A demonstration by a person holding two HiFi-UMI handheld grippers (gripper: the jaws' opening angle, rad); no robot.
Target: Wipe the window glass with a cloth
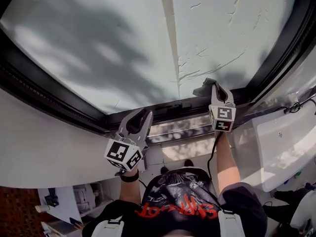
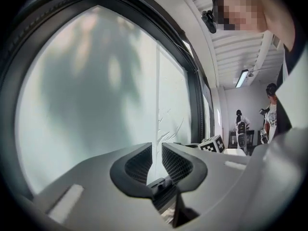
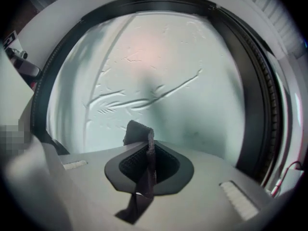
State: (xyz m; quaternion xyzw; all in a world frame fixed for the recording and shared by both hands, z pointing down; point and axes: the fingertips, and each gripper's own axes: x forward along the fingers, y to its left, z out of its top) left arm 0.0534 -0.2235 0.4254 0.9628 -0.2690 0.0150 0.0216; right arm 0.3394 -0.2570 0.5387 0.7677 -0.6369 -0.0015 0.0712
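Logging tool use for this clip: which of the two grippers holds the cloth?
The right gripper: its fingers are shut on the dark cloth. The left gripper has slightly parted fingers with nothing between.

The window glass (image 1: 94,43) looks smooth but cloudy and matt, with fine streaks at the upper right of the head view. Its frame (image 1: 44,95) is dark, dull and ribbed. The cloth (image 3: 136,131) is dark, coarse-woven fabric. The left gripper (image 2: 157,153) is matt grey plastic, and its fingers (image 2: 177,165) have black gridded faces.

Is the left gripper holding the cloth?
No, the left gripper has nothing between its jaws, while the dark cloth is pinched in the right gripper.
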